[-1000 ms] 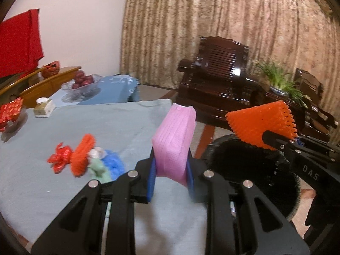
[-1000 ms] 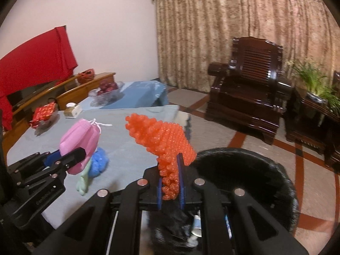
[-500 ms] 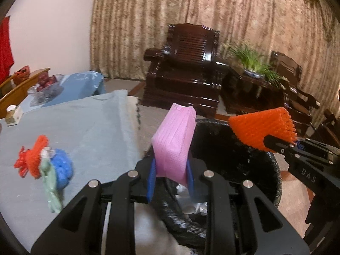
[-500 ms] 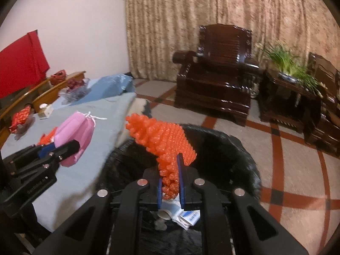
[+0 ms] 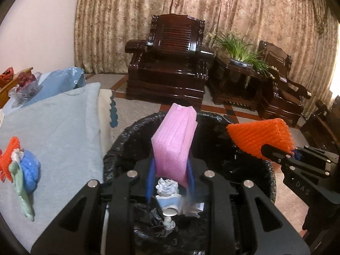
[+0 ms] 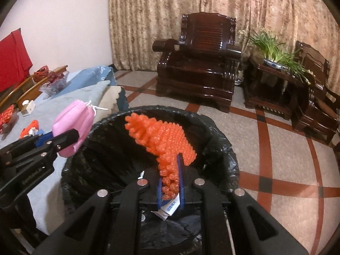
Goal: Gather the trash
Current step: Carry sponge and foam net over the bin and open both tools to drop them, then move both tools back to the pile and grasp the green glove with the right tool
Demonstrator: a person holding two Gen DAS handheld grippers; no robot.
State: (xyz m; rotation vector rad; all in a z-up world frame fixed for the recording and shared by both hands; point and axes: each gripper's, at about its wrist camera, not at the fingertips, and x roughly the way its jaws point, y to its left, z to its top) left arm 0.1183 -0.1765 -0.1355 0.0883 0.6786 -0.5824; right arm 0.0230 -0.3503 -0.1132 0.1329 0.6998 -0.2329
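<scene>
Both grippers now over bin [image 5: 119, 146] — trash [image 5: 167, 189] inside

A dark wooden armchair [image 5: 170, 63] stood before patterned curtains [image 5: 233, 10], beside a potted plant [image 5: 242, 51] on a side table [image 6: 274, 89], above a tiled floor [image 6: 276, 148].

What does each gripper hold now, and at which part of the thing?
The left gripper, its jaws opening, has the pink face mask by its lower end. The right gripper pinches the orange foam net at its lower end.
</scene>
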